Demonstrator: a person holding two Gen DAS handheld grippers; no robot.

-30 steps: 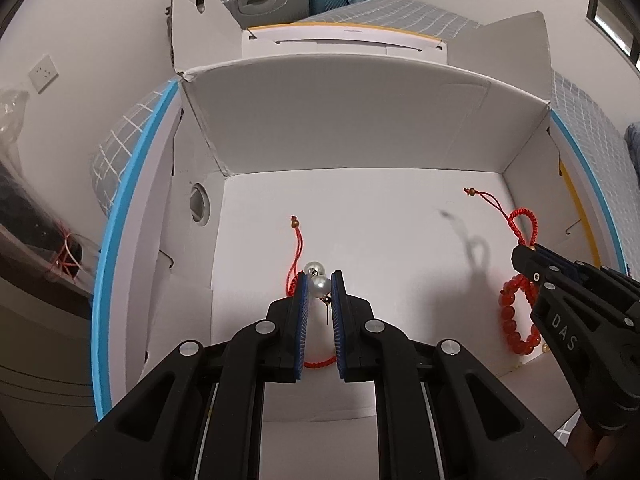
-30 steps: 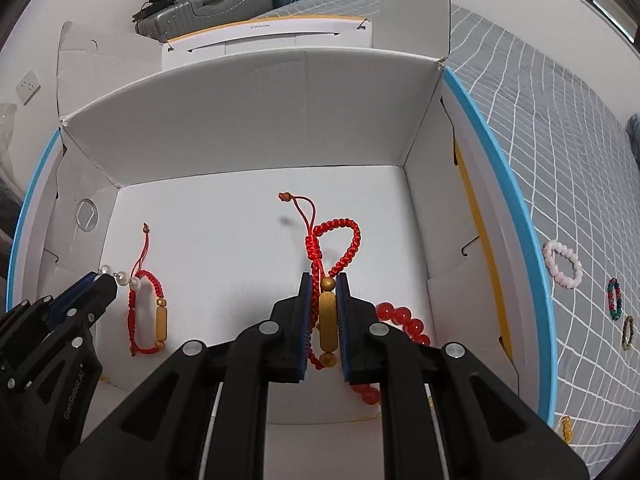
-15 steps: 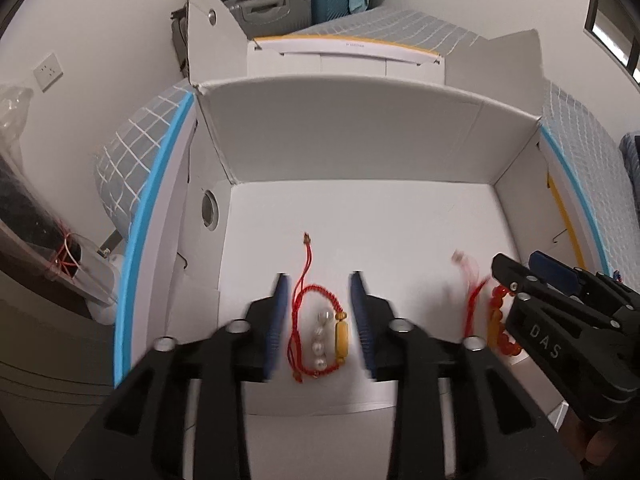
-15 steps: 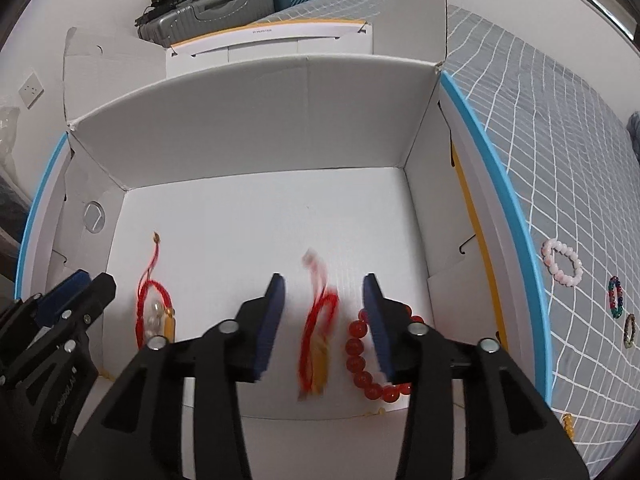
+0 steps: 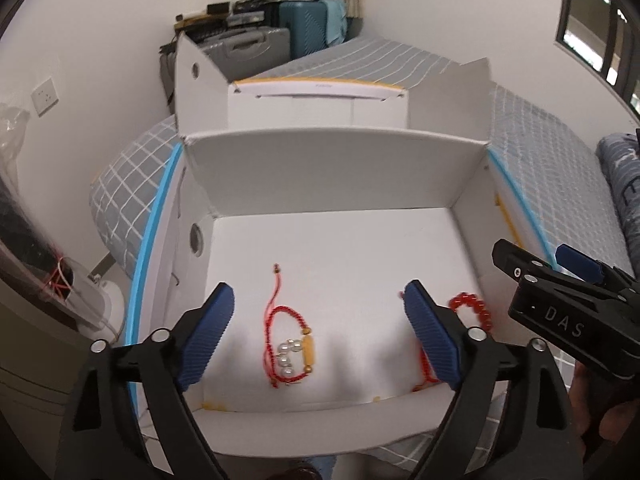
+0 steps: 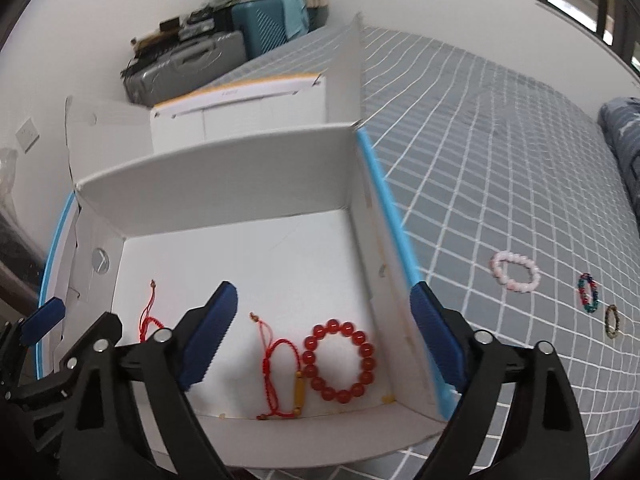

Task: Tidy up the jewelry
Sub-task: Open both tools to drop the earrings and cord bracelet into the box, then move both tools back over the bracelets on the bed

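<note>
An open white cardboard box (image 5: 332, 172) stands on a bed. On its floor lies a red cord bracelet with pearls and a gold bead (image 5: 289, 350). My left gripper (image 5: 318, 292) hangs above it, jaws opening wide, touching nothing. In the right wrist view, a red cord bracelet with a gold tube (image 6: 299, 390) and a red bead bracelet (image 6: 332, 326) lie side by side on the box (image 6: 224, 192) floor. Over them my right gripper (image 6: 323, 292) is apart, jaws opening, pads bare. The left gripper (image 6: 76, 320) shows at the left edge.
On the grey checked bedspread right of the box lie a pink bead bracelet (image 6: 498, 270), a multicoloured one (image 6: 582, 292) and a small olive one (image 6: 607, 320). Suitcases (image 6: 188, 64) are stacked against the far wall. A raised box flap (image 6: 344, 76) stands behind.
Both grippers went from shut to wide open. Each let go of its red cord bracelet, which now lies on the box floor. Both grippers rose and drew back.
</note>
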